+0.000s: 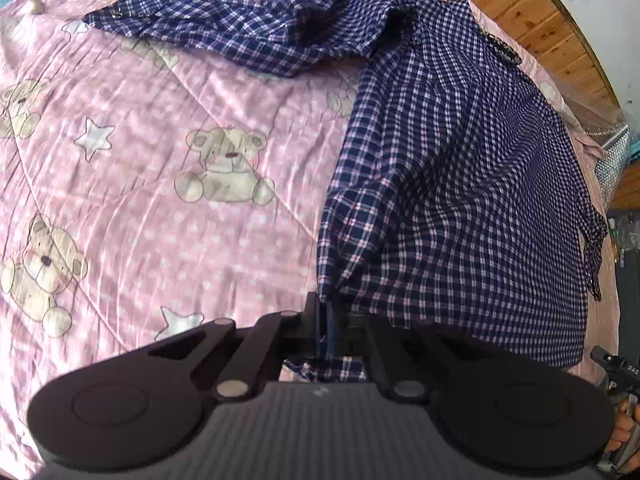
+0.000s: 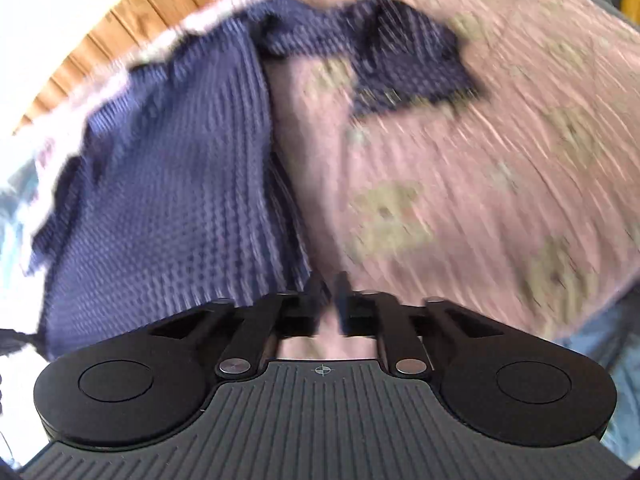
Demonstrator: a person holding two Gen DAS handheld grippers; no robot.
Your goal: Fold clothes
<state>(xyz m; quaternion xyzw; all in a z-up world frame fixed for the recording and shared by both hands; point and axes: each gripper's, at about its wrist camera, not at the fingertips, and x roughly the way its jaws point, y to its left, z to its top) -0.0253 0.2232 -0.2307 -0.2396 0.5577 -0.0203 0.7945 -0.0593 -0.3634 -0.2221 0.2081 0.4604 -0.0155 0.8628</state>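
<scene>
Left wrist view: the left tongs (image 1: 328, 320) are clamped on the near hem corner of the shirt (image 1: 460, 184). Judging by that, keep the edge taut so it carries over straight. The navy checked shirt lies on the bed (image 1: 160, 208), one sleeve (image 1: 224, 28) flung rumpled away from its body.

Right wrist view, blurred: the right tongs (image 2: 331, 300), nearly closed, hold nothing, just beside the shirt's near edge.

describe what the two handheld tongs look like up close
Both are matte black. The left tongs and right tongs each have two round discs, angled linkage bars with silver pivot pins, and a grey ribbed body. A small crosshair mark sits on the right one's body. No cables or sleeves show.
</scene>
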